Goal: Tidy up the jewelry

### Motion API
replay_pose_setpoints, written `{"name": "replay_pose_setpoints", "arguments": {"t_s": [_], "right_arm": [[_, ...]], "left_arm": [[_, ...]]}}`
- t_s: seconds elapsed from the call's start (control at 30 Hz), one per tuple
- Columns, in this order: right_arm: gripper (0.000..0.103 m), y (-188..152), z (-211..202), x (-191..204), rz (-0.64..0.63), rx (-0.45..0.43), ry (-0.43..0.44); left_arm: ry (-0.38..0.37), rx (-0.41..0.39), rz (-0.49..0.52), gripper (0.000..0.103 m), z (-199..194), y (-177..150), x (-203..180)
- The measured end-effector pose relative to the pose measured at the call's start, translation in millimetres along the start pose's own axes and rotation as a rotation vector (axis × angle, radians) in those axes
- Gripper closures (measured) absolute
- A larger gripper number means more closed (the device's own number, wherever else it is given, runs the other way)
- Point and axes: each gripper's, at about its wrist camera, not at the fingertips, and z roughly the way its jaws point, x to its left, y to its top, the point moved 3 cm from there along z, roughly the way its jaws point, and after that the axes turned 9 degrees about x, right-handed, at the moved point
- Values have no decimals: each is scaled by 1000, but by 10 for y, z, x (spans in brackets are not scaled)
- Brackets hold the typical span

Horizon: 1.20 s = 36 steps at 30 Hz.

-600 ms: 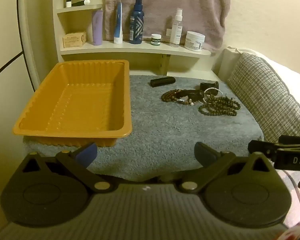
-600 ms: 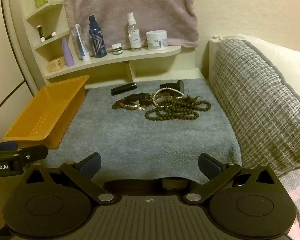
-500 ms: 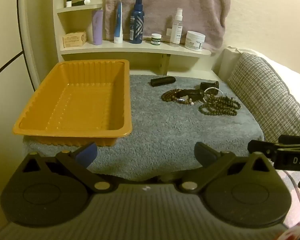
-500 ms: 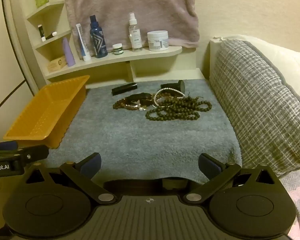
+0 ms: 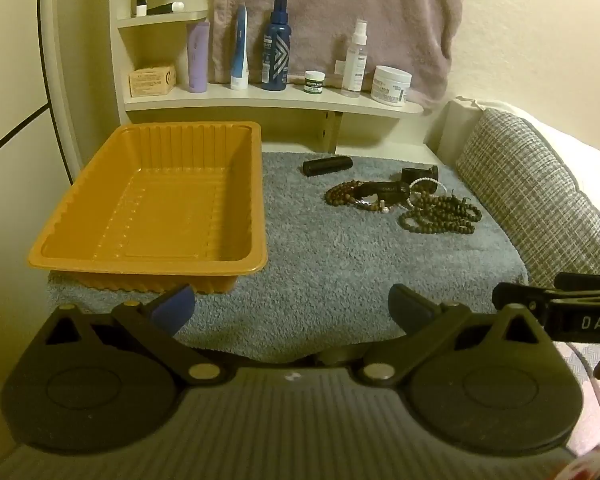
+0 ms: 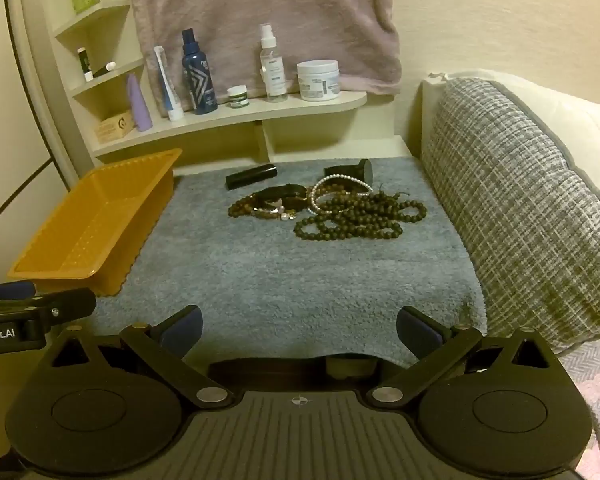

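A pile of jewelry lies on the grey towel: a dark bead necklace [image 6: 360, 216] [image 5: 440, 216], a brown bead bracelet [image 6: 246, 208] [image 5: 344, 196], a white pearl strand [image 6: 332, 182] and a black watch [image 6: 282, 194]. An empty orange tray [image 5: 256, 184] [image 6: 52, 264] stands on the left. My left gripper [image 5: 292, 308] is open and empty at the towel's near edge, just right of the tray's near corner. My right gripper [image 6: 300, 330] is open and empty over the towel's near edge, well short of the pile.
A black tube [image 6: 251, 176] and a short black cylinder [image 6: 350, 170] lie behind the pile. A shelf [image 5: 276, 98] with bottles and jars runs along the back. A grey cushion [image 6: 528, 200] borders the towel on the right.
The right wrist view has crept slightly forward toward the jewelry. The left view is almost unchanged. Both grippers stay open.
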Motion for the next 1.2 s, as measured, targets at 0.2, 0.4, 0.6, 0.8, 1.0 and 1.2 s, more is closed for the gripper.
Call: {"name": "replay_pose_setpoints", "arguments": {"t_s": [0.2, 0.4, 0.6, 0.8, 1.0, 1.2], "right_arm": [[0, -1, -6, 0, 2, 0, 0], [0, 1, -6, 0, 2, 0, 1], [0, 3, -11, -1, 2, 0, 1], [0, 3, -7, 1, 2, 1, 1], [0, 3, -7, 0, 2, 0, 1], [0, 5, -7, 1, 2, 0, 1]], "left_arm": [[0, -1, 2, 1, -6, 10, 0], [-2, -3, 4, 1, -19, 12, -6], [-4, -2, 2, 1, -22, 10, -7], [-4, -2, 2, 1, -22, 11, -7], [-3, -2, 1, 1, -23, 10, -10], [-3, -3, 2, 1, -22, 7, -11]]}}
